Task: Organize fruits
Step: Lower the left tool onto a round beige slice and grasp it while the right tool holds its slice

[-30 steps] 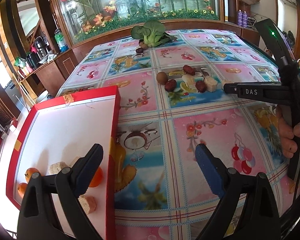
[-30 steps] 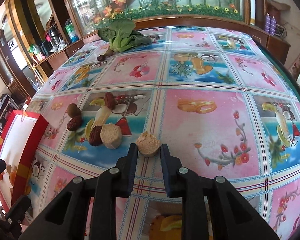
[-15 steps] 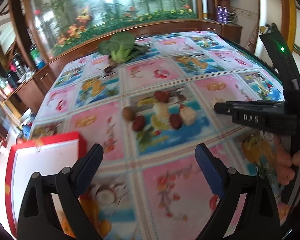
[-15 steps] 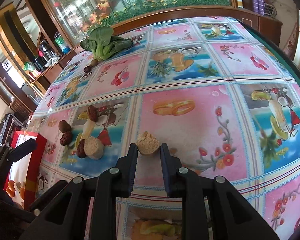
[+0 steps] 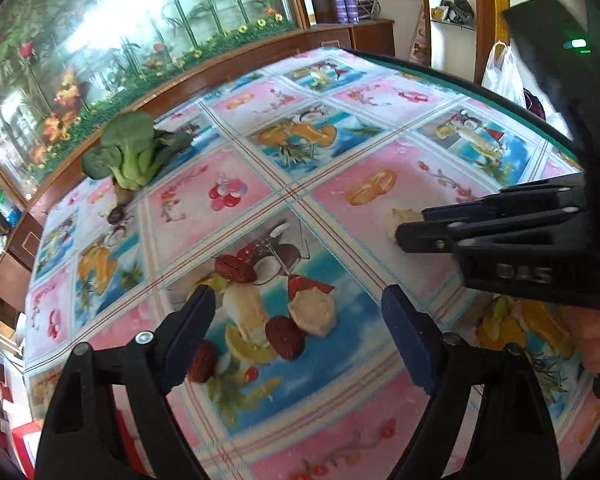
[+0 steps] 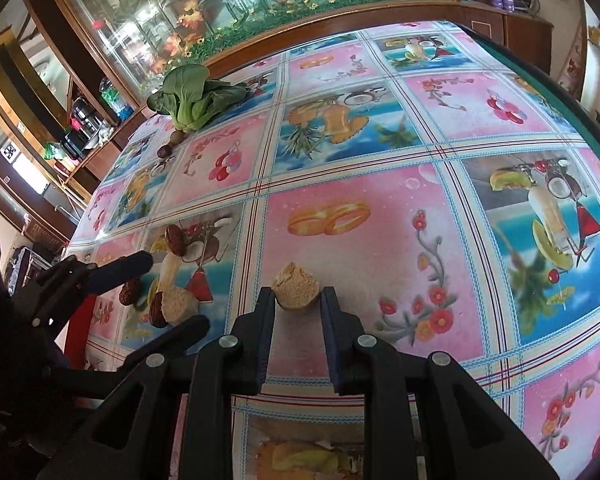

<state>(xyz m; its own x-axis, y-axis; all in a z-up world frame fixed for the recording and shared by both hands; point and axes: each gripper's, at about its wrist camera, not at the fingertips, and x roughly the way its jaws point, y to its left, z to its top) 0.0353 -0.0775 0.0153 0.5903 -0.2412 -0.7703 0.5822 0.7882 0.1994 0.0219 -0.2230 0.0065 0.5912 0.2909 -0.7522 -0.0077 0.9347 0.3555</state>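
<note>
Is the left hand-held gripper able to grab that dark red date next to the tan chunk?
Probably yes. The left hand-held gripper is wide open right over the dark red wrinkled date. Nothing covers the date, but the tan cut chunk and pale peeled piece crowd it, so they might get nudged.

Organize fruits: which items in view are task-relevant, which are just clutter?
Task-relevant:
- tan fruit chunk between the right gripper fingers
- red dates
- pale fruit pieces in the cluster below the open left gripper
- red tray, only its edge visible

Clutter:
- bok choy
- small dark fruit beside it, possibly task-relevant
- purple bottles
- white plastic bag
</note>
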